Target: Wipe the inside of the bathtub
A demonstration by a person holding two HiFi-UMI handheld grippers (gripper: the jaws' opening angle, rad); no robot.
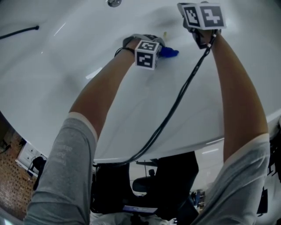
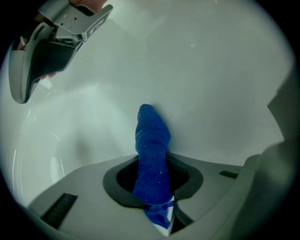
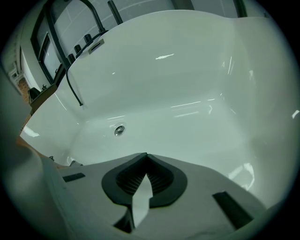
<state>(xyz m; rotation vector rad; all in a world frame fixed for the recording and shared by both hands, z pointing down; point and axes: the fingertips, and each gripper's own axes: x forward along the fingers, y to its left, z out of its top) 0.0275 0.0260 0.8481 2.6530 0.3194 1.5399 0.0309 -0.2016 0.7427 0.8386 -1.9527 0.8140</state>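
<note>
The white bathtub (image 1: 79, 79) fills the head view. My left gripper (image 1: 160, 48) is low against the tub's inner wall, shut on a blue cloth (image 1: 169, 52). In the left gripper view the blue cloth (image 2: 151, 136) stands rolled between the jaws of the left gripper (image 2: 152, 165), its top pressed to the white wall. My right gripper (image 1: 199, 35) is held to the right and slightly beyond the left one, above the tub surface. In the right gripper view the right gripper (image 3: 146, 156) is shut with nothing between its jaws.
A round drain (image 3: 119, 130) sits on the tub floor, the same drain (image 1: 114, 2) showing at the top of the head view. A black hose (image 1: 18, 31) lies over the far left rim. A black cable (image 1: 175, 105) trails from the right gripper over the near rim.
</note>
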